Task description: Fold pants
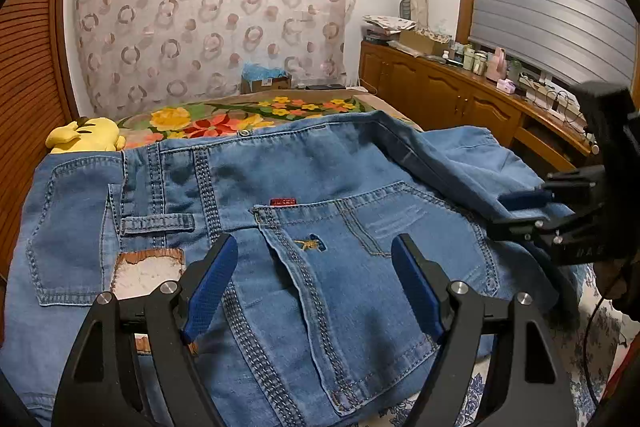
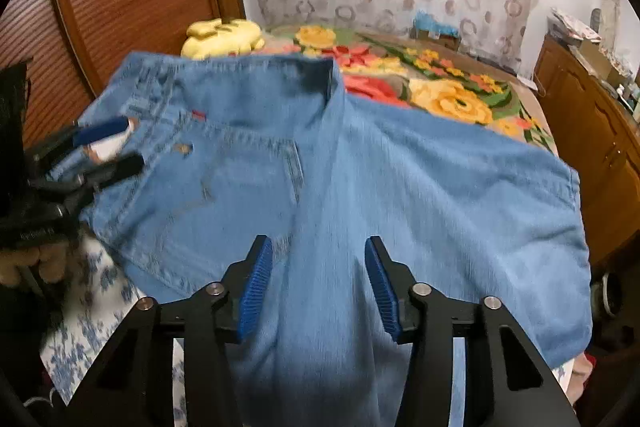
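Light blue denim pants (image 1: pixel 320 227) lie seat-up across floral bed cover (image 1: pixel 224 119), waistband toward 12 o'clock, one leg folded over toward 3 o'clock.

Left gripper (image 1: pixel 316 279) spread wide above back pocket (image 1: pixel 372 247), pinching nothing.

Right gripper (image 2: pixel 318 279) half spread over leg fabric, pads clear of cloth.

Risk: loose folded leg slides off bed edge; grabbing single layer would drag fold crooked.

Right view motion-blurred; hems cut off; lower layers hidden.
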`<state>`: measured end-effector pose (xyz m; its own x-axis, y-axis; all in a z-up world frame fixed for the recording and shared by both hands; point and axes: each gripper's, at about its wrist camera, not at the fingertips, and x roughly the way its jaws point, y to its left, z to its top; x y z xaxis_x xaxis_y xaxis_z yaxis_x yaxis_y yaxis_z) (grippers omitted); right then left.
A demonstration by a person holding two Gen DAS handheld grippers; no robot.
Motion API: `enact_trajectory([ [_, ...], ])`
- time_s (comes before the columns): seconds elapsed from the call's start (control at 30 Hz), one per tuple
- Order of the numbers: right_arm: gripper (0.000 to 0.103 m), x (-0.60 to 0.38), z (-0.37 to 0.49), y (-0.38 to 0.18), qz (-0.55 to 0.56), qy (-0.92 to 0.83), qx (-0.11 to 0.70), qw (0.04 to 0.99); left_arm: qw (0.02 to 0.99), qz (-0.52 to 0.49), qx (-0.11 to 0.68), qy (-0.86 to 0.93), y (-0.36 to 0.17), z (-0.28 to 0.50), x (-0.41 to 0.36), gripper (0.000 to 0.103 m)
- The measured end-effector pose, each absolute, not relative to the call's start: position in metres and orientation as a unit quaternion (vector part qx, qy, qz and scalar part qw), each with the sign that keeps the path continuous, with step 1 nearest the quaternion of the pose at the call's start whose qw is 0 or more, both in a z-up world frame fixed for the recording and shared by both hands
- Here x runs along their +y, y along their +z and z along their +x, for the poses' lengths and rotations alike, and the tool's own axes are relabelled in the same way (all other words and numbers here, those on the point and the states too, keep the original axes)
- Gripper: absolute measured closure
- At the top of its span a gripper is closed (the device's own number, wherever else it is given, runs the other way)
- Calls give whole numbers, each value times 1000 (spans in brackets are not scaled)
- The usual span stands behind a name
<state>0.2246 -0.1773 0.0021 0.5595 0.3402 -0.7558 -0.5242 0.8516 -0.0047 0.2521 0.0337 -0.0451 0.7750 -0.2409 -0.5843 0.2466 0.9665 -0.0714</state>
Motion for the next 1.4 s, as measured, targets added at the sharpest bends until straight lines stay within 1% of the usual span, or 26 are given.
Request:
enact_trajectory([
  [0.07, 68, -181, 227, 0, -115, 248, 404, 873, 942, 2, 309, -128, -46, 251, 34, 23],
  [0.13, 89, -185, 224, -1, -119, 250, 406, 871, 942, -1, 310, -126, -46, 251, 36, 23],
  [0.2, 97, -195, 220, 1, -122, 247, 399, 875, 942, -3, 311, -123, -47, 251, 36, 23],
  [0.4, 99, -227, 227, 36, -125, 191, 341, 912, 941, -4, 317, -121, -52, 251, 37, 23],
  [0.63, 99, -243, 265, 55, -162, 160, 311, 923, 939, 7, 324, -118, -58, 253, 36, 23],
  [0.7, 99, -245, 277, 52, -165, 150, 311, 924, 938, 8, 324, -119, -59, 252, 34, 23],
  [0.9, 99, -214, 304, 23, -165, 129, 333, 919, 936, 11, 330, -123, -60, 253, 30, 23],
  [1.03, 99, -211, 322, 28, -127, 124, 349, 920, 936, 9, 331, -122, -62, 251, 29, 23],
  [1.1, 95, -216, 321, 35, -103, 122, 350, 923, 936, 9, 330, -123, -62, 251, 29, 23],
  [1.17, 78, -219, 314, 48, -89, 124, 337, 929, 936, 9, 330, -123, -61, 251, 29, 23],
  [1.2, 73, -221, 308, 53, -84, 128, 329, 932, 936, 9, 329, -123, -60, 251, 29, 23],
  [1.23, 63, -221, 299, 55, -81, 129, 325, 933, 936, 10, 329, -125, -60, 251, 28, 23],
  [1.27, 55, -221, 290, 55, -77, 132, 323, 934, 936, 11, 328, -127, -60, 250, 28, 23],
  [1.4, 54, -221, 258, 46, -76, 155, 334, 927, 935, 17, 328, -137, -61, 249, 23, 23],
])
